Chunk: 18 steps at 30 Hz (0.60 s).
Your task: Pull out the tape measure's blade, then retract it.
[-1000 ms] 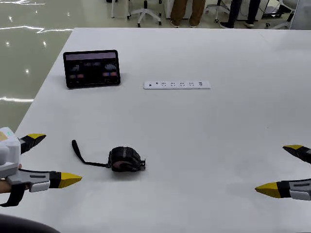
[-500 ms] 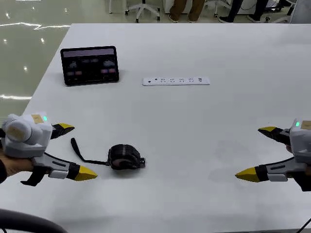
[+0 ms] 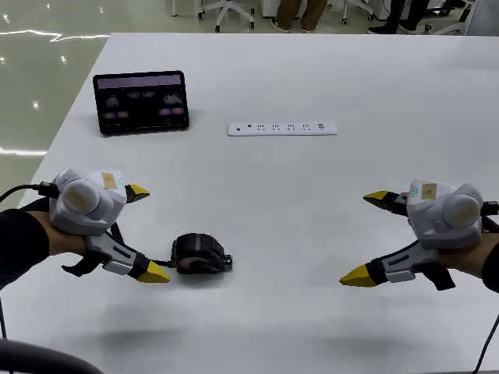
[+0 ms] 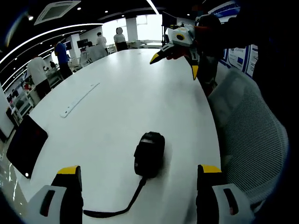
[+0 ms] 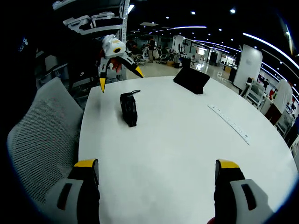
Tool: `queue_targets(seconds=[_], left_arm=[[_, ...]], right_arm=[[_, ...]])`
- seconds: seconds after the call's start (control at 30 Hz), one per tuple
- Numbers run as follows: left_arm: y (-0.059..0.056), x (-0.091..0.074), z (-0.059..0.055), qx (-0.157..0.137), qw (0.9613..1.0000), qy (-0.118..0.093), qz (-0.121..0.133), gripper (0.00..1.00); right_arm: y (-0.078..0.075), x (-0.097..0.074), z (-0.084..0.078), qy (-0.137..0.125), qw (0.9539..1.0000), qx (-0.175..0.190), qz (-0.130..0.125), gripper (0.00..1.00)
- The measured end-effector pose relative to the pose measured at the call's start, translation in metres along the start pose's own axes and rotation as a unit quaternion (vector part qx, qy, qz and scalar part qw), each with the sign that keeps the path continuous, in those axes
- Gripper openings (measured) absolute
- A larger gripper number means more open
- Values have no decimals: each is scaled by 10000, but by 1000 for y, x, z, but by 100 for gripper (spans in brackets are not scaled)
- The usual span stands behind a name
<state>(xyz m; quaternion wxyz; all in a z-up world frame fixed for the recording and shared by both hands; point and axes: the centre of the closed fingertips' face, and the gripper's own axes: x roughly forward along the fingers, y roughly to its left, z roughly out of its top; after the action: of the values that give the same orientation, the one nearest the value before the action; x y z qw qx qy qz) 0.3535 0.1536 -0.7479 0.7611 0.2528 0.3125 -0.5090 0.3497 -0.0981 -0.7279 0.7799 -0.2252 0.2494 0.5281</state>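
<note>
Just beyond left claw [image 3: 148, 231], tape measure [image 3: 200, 254].

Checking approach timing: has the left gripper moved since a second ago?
Yes. The left gripper has closed in on the tape measure from the left in the head view, and its lower jaw tip is now just beside it.

Head view looks down over tabletop [image 3: 312, 202]; gripper views face each other low, sharing tape measure [image 4: 149, 154].
</note>
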Motion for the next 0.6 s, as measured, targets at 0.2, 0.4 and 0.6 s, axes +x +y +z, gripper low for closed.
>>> queue_targets(seconds=[0.2,0.4,0.6], left_arm=[[3,18,2,150,9998,69,-103,100],[2,29,-2,372,9987,309,-186,98],[1,39,-3,641,9956,595,-346,84]], right_arm=[[-1,29,11,-34,9998,-87,148,100],[-3,55,13,2,9995,-120,302,100],[6,79,20,-36,9988,-34,478,100]])
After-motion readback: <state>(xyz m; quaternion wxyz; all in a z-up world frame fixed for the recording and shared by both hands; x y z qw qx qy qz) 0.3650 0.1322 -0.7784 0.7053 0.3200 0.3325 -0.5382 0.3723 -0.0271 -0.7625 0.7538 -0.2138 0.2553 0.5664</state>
